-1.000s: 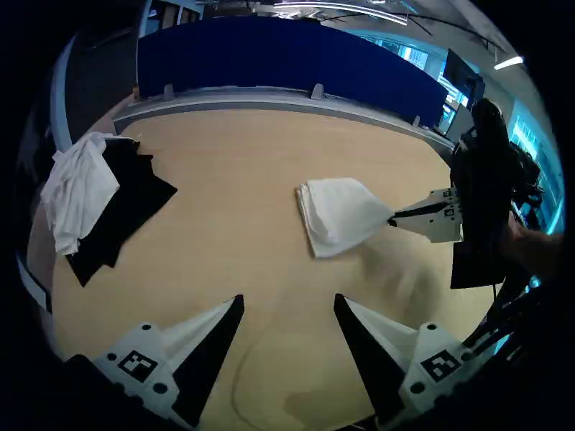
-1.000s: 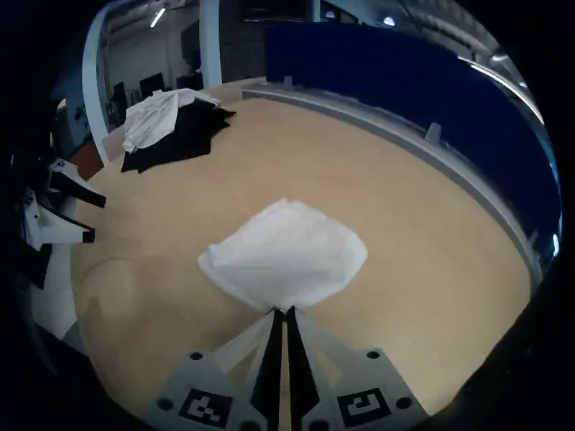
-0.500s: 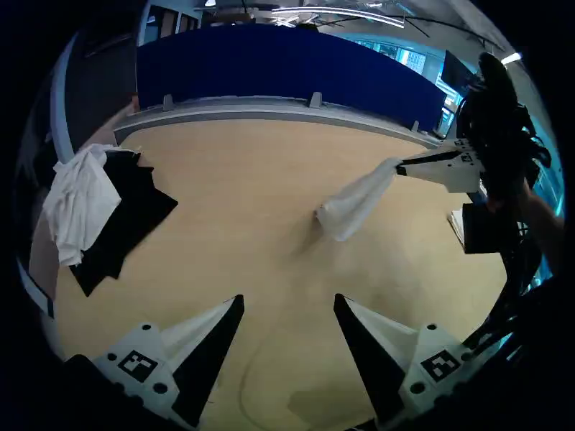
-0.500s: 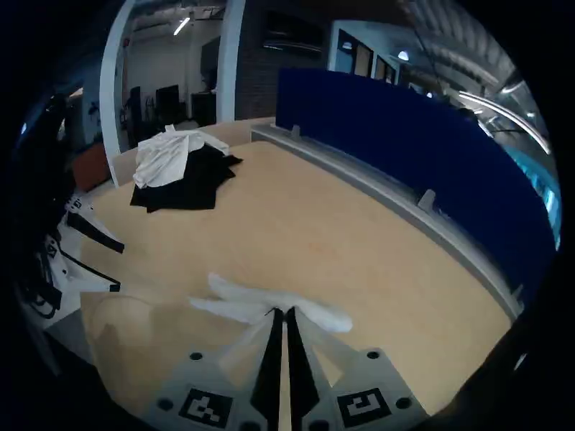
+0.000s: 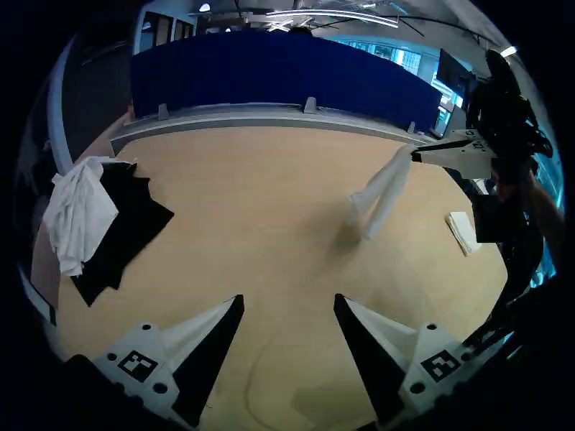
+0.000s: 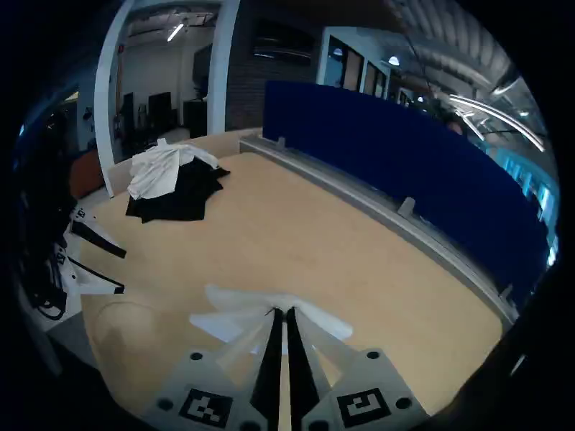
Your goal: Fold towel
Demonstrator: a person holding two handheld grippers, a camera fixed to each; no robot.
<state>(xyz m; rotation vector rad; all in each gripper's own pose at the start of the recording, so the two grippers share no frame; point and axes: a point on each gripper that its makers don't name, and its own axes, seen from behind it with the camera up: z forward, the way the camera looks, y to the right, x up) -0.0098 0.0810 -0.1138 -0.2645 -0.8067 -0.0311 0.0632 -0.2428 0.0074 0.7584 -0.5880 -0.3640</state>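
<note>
Both right gripper (image 6: 286,310) jaws pinch towel (image 5: 379,192); left gripper (image 5: 288,297) jaws spread.

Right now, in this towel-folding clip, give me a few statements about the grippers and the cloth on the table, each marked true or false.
1. The white cloth towel hangs from the shut right gripper. True.
2. The left gripper also grips that towel. False: it is open and well apart from the towel.
3. A heap of white and black cloth lies on the light wooden table. True.
4. The long partition behind the table is red. False: it is dark blue.
</note>
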